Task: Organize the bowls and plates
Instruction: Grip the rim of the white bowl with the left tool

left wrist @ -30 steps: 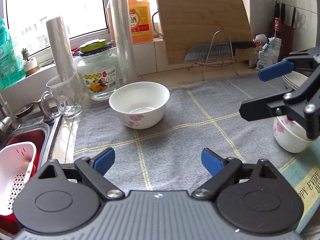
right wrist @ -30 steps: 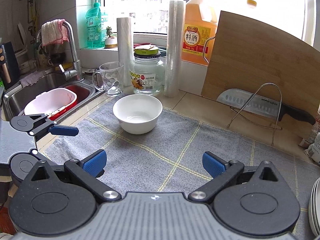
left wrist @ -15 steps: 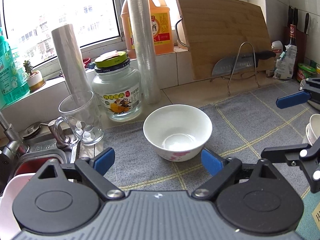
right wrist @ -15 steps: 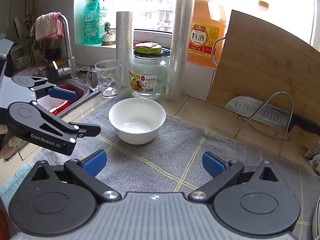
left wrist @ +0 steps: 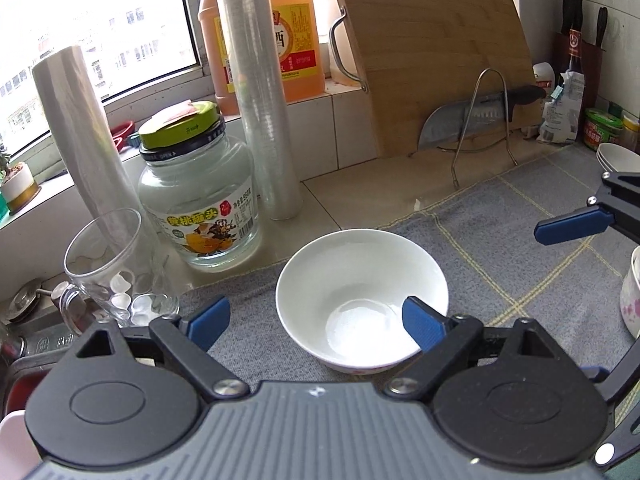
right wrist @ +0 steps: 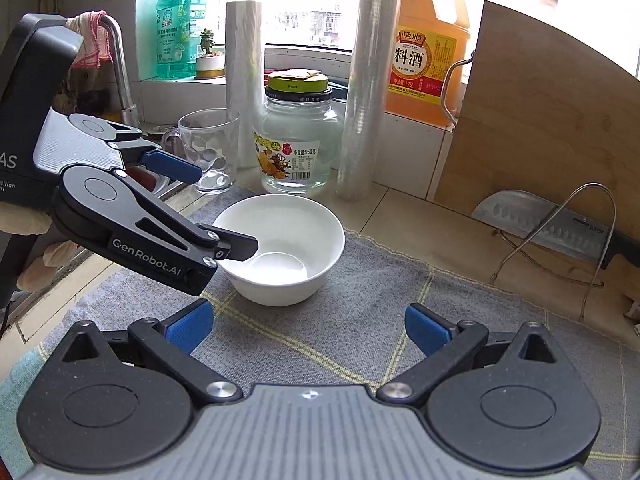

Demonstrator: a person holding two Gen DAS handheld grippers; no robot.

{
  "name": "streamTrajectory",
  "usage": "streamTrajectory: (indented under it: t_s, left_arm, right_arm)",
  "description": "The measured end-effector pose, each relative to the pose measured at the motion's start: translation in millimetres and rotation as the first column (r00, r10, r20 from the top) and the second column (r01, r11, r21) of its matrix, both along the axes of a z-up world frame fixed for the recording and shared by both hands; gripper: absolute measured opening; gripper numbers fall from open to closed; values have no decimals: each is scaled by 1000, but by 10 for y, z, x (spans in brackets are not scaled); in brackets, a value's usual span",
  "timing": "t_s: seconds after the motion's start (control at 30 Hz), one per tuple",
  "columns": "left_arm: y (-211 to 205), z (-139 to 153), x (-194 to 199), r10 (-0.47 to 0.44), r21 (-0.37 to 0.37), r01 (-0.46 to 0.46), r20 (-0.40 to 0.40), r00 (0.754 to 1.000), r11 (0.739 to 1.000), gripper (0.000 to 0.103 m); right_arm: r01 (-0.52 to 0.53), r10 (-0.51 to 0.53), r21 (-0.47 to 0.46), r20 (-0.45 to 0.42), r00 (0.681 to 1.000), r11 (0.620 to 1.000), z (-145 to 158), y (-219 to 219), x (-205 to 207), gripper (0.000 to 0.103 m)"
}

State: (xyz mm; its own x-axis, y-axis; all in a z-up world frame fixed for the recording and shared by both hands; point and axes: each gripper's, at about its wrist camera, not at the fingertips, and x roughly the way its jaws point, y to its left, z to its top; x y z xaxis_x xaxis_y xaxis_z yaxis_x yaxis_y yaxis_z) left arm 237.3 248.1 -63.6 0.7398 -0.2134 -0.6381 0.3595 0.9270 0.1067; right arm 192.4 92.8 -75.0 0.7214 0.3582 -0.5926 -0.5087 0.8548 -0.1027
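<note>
A white bowl (left wrist: 362, 296) with pink flowers stands on the grey mat (left wrist: 500, 248); it also shows in the right wrist view (right wrist: 286, 250). My left gripper (left wrist: 316, 322) is open, with its right finger inside the bowl above the near rim and its left finger outside. From the right wrist view the left gripper (right wrist: 216, 204) straddles the bowl's left rim. My right gripper (right wrist: 306, 328) is open and empty, just short of the bowl. A second flowered bowl (left wrist: 632, 300) and stacked white plates (left wrist: 616, 158) stand at the right.
Behind the bowl stand a glass mug (left wrist: 116, 272), a glass jar (left wrist: 200, 196), two film rolls (left wrist: 260, 88), an orange jug (right wrist: 428, 56) and a leaning cutting board (left wrist: 432, 56) with a cleaver on a wire rack (right wrist: 560, 228). The sink (right wrist: 120, 80) is at the left.
My left gripper has moved forward and down to the bowl, its right finger now over the rim inside it. My right gripper has moved closer to the bowl.
</note>
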Motion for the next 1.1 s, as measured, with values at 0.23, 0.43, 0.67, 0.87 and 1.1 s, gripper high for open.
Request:
streamTrajectory:
  t_s: [0.23,0.43,0.67,0.87,1.1]
  left_arm:
    - [3,-72,197,-45,-6,45,-32,998,999,90]
    - [67,-126,346,-75,-36,73,-70,995,997,81]
    - [109,-173,455,-105,-75,97,-100,989,992,72]
    - [85,-207,524,-132,-88,122,-117,984,989,65]
    - [86,-217,565,-146,-105,133,-127,981,986,62]
  right_arm:
    - [-19,18,-22,-31,999,1000,-88,152,127,103]
    - [-45,43,-39,-41,998,998,-128,293,234,103]
    - [-68,65,-55,-61,996,996,-189,395,355,99]
    - [-81,76,-56,-80,994,995,-238,437,441,93]
    - [-90,85,-51,-84,993,995,-249,440,501,88]
